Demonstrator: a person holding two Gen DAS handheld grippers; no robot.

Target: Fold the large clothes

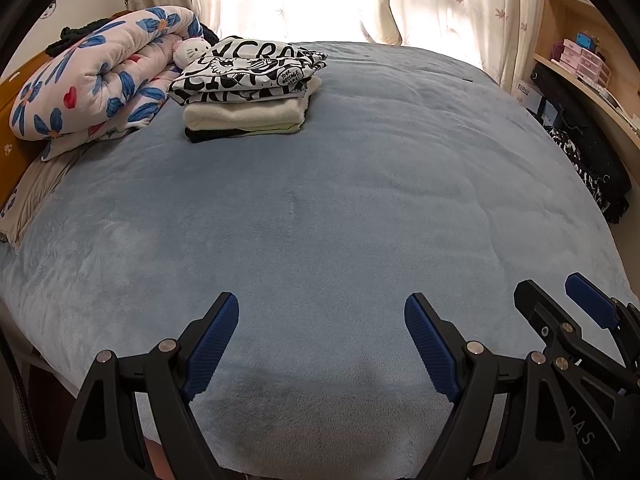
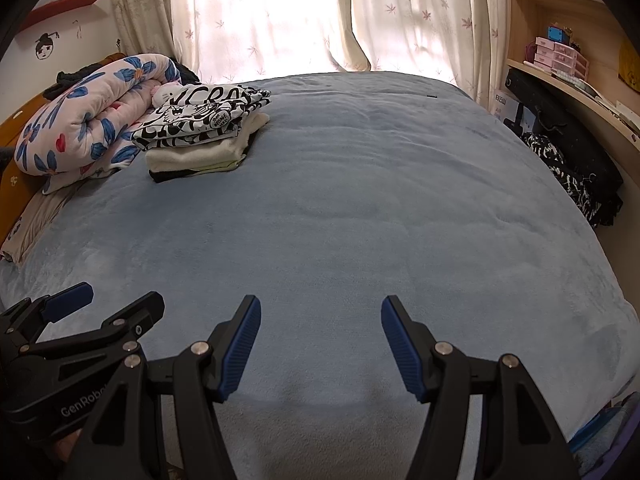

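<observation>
A neat stack of folded clothes (image 1: 248, 92), black-and-white printed garment on top, cream and black beneath, is seen upper left on the bed.

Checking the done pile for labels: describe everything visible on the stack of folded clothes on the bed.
The stack of folded clothes sits at the far left of the blue fleece bedspread, away from both open grippers. Top layer is a white garment with bold black cartoon lettering and a round speech-bubble print, overhanging the rest. Beneath it lies thick cream fleecy fabric, then a thin pale yellow-green edge, then black at the bottom. Edges are roughly squared. Its left side meets the rolled floral quilt; a white plush toy sits just behind.
</observation>
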